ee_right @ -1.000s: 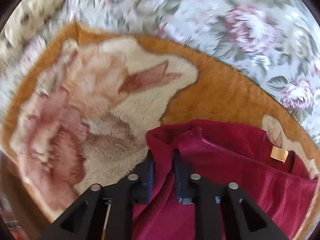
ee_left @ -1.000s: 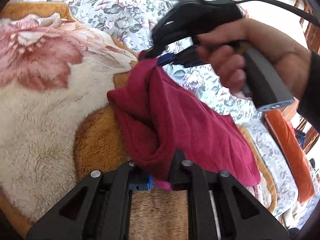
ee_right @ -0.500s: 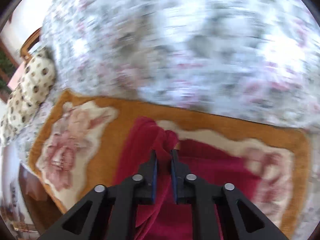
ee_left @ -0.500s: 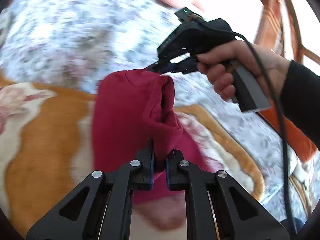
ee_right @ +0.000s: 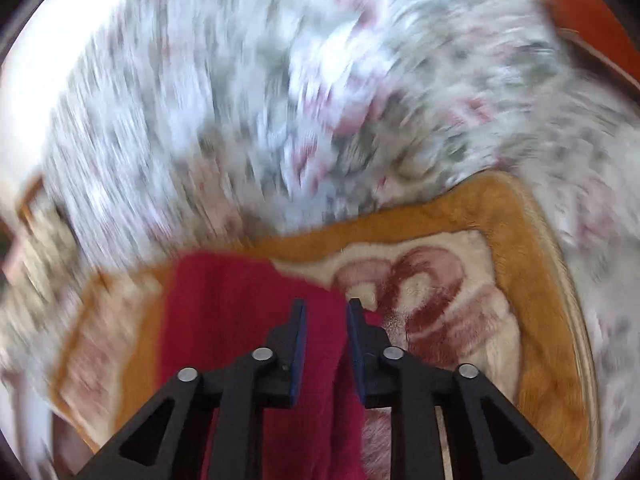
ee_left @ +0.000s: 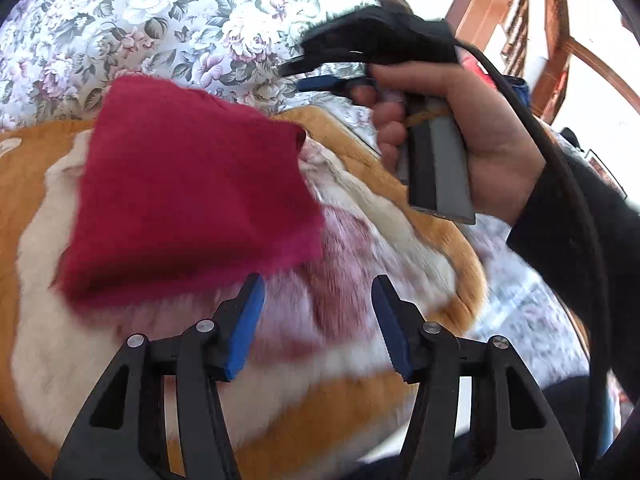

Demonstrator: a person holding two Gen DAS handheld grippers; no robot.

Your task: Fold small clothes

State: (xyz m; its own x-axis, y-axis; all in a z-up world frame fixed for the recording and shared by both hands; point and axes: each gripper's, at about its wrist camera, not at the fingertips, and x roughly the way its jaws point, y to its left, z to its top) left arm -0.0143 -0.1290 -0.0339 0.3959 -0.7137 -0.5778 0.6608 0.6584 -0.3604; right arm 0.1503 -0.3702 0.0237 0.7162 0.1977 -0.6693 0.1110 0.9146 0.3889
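The dark red garment lies folded in a rough rectangle on the fleece blanket. My left gripper hovers just off its near right corner. Its jaws are opening, and only blanket shows between them. In the left wrist view a hand holds my right gripper beyond the garment's far right corner, jaws slightly apart and holding nothing. From the right wrist view that gripper is opening above the garment, and red cloth shows through the gap from below.
The blanket, orange-bordered with a pink flower, lies on a floral bedspread. Wooden furniture stands at the upper right. A dark sleeve and black cable cross the right side. The right wrist view is heavily blurred.
Both grippers were shut on the red garment, carrying it over in a fold. Now both have let go and opened, and the garment lies folded on the blanket.
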